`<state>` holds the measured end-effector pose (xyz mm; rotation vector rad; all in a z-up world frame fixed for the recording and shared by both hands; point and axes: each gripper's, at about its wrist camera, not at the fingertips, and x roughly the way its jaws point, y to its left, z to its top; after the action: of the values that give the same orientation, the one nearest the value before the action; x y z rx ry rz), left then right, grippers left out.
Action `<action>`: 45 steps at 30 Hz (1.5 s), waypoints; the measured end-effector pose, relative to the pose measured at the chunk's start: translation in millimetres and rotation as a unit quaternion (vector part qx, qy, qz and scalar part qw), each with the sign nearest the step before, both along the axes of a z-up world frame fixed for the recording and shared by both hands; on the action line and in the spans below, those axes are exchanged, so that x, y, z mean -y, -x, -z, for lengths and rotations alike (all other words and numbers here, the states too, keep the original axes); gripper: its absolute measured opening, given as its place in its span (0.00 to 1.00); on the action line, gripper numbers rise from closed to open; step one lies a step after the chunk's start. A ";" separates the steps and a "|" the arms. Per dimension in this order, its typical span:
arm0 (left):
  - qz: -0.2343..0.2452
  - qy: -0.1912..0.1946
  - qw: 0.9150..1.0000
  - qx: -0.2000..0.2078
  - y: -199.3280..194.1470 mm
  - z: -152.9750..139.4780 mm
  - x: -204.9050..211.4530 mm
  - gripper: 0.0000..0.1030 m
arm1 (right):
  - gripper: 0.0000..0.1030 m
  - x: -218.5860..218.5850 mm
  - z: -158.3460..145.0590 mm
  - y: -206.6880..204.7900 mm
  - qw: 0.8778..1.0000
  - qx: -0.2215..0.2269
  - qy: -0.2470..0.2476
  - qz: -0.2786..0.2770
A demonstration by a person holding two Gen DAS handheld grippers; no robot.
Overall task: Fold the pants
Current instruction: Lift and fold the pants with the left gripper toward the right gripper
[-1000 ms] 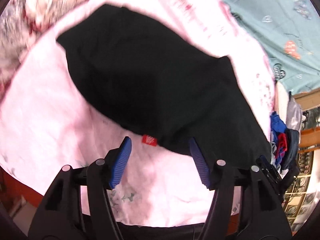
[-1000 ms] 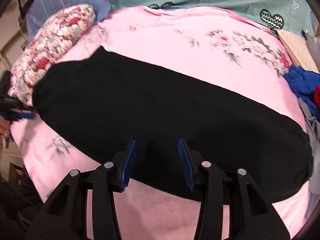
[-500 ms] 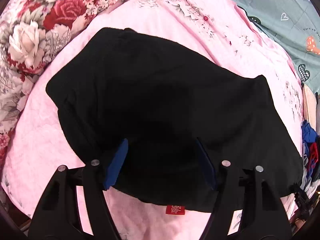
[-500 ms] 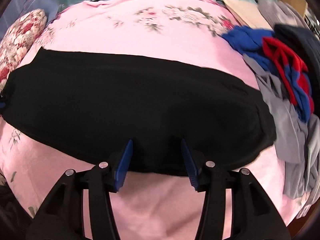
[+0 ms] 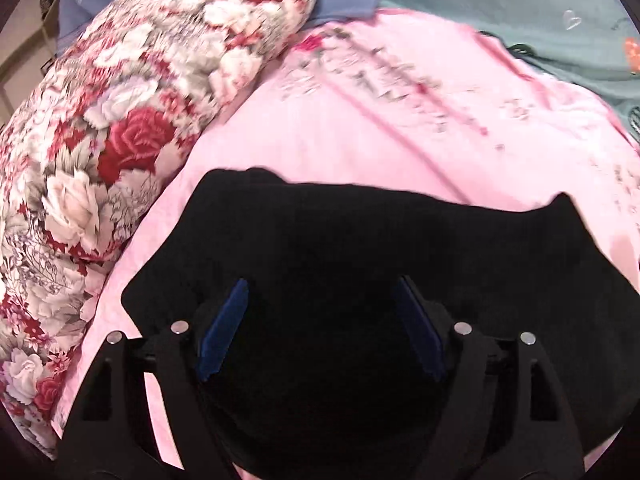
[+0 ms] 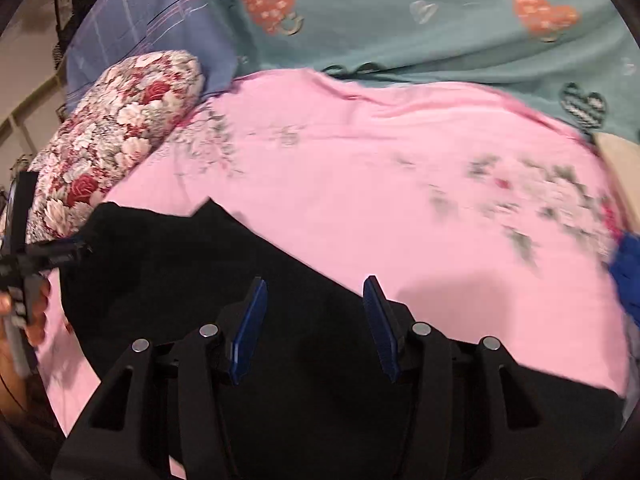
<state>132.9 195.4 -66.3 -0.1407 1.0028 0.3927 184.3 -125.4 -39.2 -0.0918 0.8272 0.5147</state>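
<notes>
Black pants (image 5: 360, 240) lie flat on a pink floral sheet (image 5: 360, 120). My left gripper (image 5: 320, 284) hangs over the pants' near part. Its jaws are opening, with black cloth below them and nothing pinched. In the right wrist view the pants (image 6: 180, 264) run from the left edge to the lower right. My right gripper (image 6: 315, 280) stands open above their far edge, gripping nothing. The left gripper (image 6: 60, 254) shows at the far left by the pants' end, held by a hand (image 6: 36, 312).
A red-and-white floral pillow (image 5: 120, 140) (image 6: 120, 136) lies left of the pants. A teal sheet with hearts (image 6: 400, 20) and a purple plaid pillow (image 6: 140, 20) lie behind. Blue clothing (image 6: 626, 276) sits at the right edge.
The left gripper moved from the pants' hem with its red tag to over the cloth, and its jaws widened. The right view swung right toward the clothes pile, then back left.
</notes>
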 end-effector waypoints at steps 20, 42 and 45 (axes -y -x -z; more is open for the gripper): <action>-0.019 -0.006 1.000 0.018 -1.5 31.4 -15.4 0.84 | 0.00 -95.1 47.9 -73.8 0.998 -0.036 0.051 -0.011; -0.033 0.004 0.999 0.024 -5.1 32.6 -17.9 0.87 | 0.02 -142.2 56.2 -77.7 0.997 -0.020 0.056 -0.050; -0.023 0.006 0.999 0.022 -3.3 29.2 -17.6 0.87 | 0.04 -128.8 42.1 -78.6 0.998 -0.034 0.032 -0.032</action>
<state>136.1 213.0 -95.5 -0.1828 0.9600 0.4231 262.9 3.4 -81.3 -0.1603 0.9086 0.5539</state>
